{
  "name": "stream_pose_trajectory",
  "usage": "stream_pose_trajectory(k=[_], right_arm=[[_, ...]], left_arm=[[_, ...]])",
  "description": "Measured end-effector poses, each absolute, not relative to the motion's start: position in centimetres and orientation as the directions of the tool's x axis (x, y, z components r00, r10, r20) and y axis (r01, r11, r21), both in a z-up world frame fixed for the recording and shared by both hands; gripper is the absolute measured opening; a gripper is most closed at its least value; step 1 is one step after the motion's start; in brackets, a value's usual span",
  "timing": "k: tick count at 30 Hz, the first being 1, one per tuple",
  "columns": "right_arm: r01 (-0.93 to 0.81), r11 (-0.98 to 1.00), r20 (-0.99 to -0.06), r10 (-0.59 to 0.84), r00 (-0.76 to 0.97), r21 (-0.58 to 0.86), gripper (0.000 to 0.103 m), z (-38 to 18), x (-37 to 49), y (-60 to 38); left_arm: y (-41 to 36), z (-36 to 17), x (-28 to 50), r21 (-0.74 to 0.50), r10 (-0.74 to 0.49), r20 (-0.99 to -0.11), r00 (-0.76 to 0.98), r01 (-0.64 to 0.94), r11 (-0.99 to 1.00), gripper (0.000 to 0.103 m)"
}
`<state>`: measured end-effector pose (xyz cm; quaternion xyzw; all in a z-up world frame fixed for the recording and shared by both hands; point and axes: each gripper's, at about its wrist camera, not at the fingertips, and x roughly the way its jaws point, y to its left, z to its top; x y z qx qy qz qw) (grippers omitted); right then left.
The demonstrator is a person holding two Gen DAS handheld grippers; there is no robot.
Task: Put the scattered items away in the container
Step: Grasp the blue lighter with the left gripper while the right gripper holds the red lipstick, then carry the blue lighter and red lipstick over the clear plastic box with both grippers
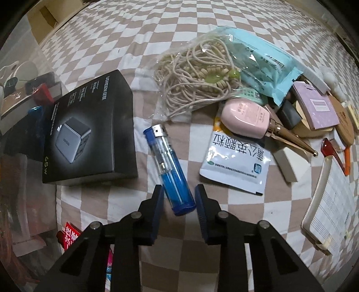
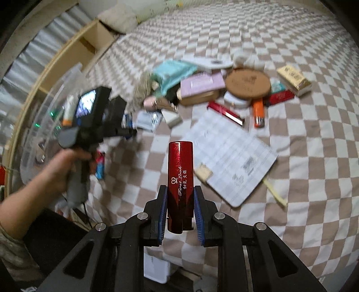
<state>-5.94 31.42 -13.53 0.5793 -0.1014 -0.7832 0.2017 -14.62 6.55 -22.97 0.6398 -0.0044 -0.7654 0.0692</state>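
A: Two grippers. Right gripper (image 2: 180, 207) is clamped on a glossy red metal lighter (image 2: 180, 186) sticking out ahead.

B: Left gripper (image 1: 178, 203) is part-open, its pads flanking a translucent blue plastic lighter (image 1: 169, 169); can't tell contact. Only the right view shows the orange lighter (image 2: 258, 113), so three lighters.

Home bedroom, checkered bedsheet (image 2: 291, 146), pillow (image 2: 119, 19)

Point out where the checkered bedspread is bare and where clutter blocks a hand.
Bare: the far checkered bedspread beyond the bag of cord and beads, and the strip between the black charger box and that bag. Crowded: around the pink case and the purple booklet.
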Motion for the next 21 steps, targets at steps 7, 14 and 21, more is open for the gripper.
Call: stream_pose_trajectory(k=[7, 14, 21], right_arm=[[0.200, -0.895, -0.829, -0.445, -0.339, 0.399, 0.023, -10.6, -7.1, 29.9], [0.216, -0.888, -0.786, -0.459, -0.415, 0.405, 0.023, -7.9, -7.4, 28.3], [0.221, -0.883, -0.756, -0.469, -0.456, 0.414, 0.023, -6.3, -8.0, 27.8]], left_arm=[[7.4, -22.4, -13.7, 0.111, -0.121, -0.976, -0.181, 0.064, -0.992, 0.023], [8.7, -21.1, -12.2, 0.105, -0.102, -0.970, -0.220, -0.001, -0.995, 0.022], [9.7, -18.5, -10.9, 0.102, -0.082, -0.953, -0.291, -0.053, -0.993, 0.020]])
